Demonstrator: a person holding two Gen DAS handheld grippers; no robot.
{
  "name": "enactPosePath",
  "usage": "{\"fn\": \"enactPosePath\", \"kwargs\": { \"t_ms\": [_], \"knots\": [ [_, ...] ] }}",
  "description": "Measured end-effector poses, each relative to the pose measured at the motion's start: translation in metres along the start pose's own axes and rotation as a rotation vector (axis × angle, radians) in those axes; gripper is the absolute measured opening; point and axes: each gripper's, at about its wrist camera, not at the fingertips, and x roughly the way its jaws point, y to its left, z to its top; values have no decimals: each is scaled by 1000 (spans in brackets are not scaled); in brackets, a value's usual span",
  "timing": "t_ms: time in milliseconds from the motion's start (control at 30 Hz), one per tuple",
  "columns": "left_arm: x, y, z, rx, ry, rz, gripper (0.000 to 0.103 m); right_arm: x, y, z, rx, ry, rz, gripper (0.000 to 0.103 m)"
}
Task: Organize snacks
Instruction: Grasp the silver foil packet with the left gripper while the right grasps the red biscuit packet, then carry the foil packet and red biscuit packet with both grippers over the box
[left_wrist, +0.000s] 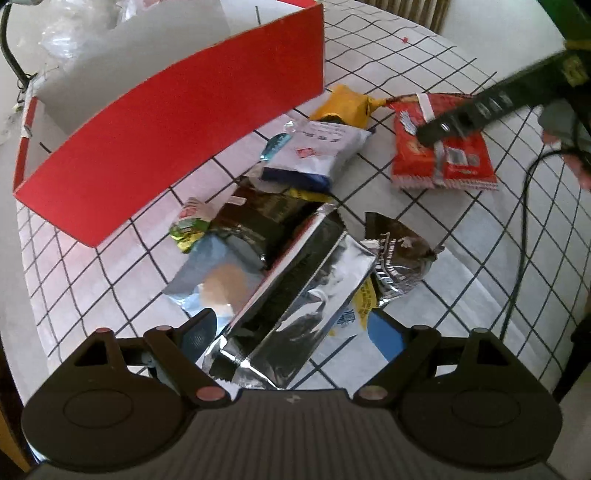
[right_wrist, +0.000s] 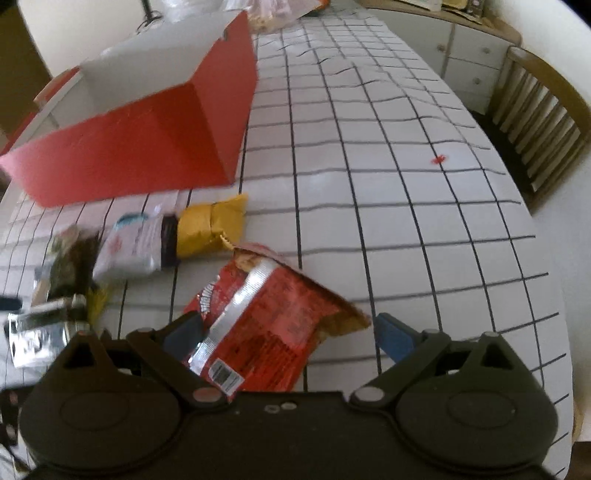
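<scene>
With both grippers spread wide, my left (left_wrist: 295, 332) over the foil bag (left_wrist: 295, 295) and my right (right_wrist: 288, 332) over the red pack (right_wrist: 266, 317) near the box (right_wrist: 147, 147), I risk pinching neighbouring, overlapping packets.

- The right gripper (right_wrist: 288, 332) points down at a white tablecloth with a black grid (right_wrist: 406, 221); its blue-padded fingers (right_wrist: 395, 338) stand wide apart.
- A crinkled red foil snack packet with a silver seam (right_wrist: 266, 325) lies between the fingers, its torn top end pointing away; neither pad visibly presses on it.
- Beyond it lies a yellow plastic snack bag (right_wrist: 210, 230), touching a white pouch (right_wrist: 129, 247).
- Dark and silver foil wrappers (right_wrist: 55, 295) are heaped at the left edge, blurred.
- A red cardboard box with a white inside (right_wrist: 147, 147) stands open behind the snacks.
- A wooden slatted chair (right_wrist: 539, 122) stands at the table's far right.
</scene>
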Motion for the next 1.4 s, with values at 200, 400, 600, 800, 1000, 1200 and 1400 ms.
{"fn": "enactPosePath", "kwargs": {
  "t_ms": [200, 400, 600, 800, 1000, 1200, 1400],
  "knots": [
    [5, -1, 3, -2, -2, 9, 78, 3, 11, 9, 141, 7, -18, 102],
    [6, -3, 5, -21, 6, 26, 70, 20, 18, 12, 190, 41, -88, 103],
    [2, -3, 3, -99, 5, 41, 58, 21, 29, 1, 84, 25, -138, 95],
    [-2, 6, 0, -228, -8, 35, 50, 7, 15, -3, 97, -16, -86, 74],
    [-5, 16, -7, -369, -27, 0, 47, -4, 4, -9, 121, -55, -72, 74],
    [-12, 24, -17, -489, -44, -32, 46, -29, 2, -12, 100, -91, -24, 74],
    [-30, 29, -30, -584, -72, -40, 46, -62, 16, -10, 14, -141, 41, 74]
  ]
}}
